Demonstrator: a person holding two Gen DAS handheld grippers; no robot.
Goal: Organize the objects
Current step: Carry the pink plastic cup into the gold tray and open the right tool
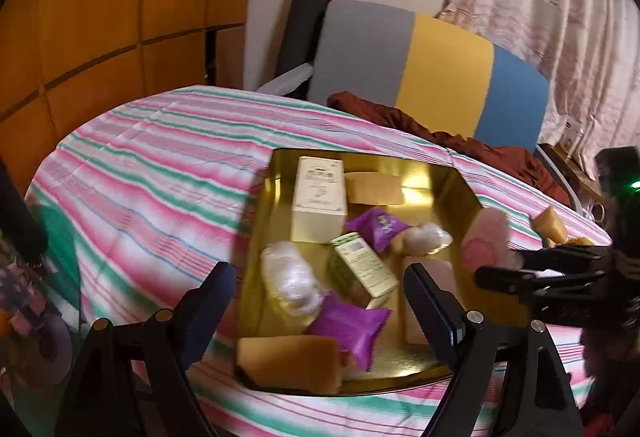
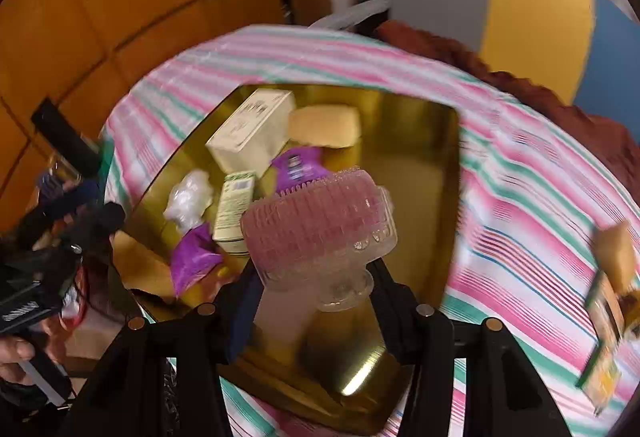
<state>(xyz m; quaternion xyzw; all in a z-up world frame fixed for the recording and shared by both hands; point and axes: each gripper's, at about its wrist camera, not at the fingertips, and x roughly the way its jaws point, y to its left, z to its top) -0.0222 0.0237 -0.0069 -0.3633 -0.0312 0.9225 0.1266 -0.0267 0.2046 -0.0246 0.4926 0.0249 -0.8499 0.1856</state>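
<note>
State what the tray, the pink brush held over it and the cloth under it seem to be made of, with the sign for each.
Tray: probably metal, polished gold; it mirrors its contents.
Pink brush: likely clear plastic with soft pink bristles; light passes through.
Striped cloth: woven fabric, matte; creases show.

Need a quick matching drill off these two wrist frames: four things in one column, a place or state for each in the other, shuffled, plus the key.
Things
1. pink bristled brush
2. left claw
3. tall cream box
4. tan block

Places or states
A. on the striped cloth, outside the gold tray
B. lying in the tray's far part
C. open, nothing between its fingers
D. gripped in the right claw, above the tray

Pairs: 1-D, 2-C, 3-B, 4-A
</note>
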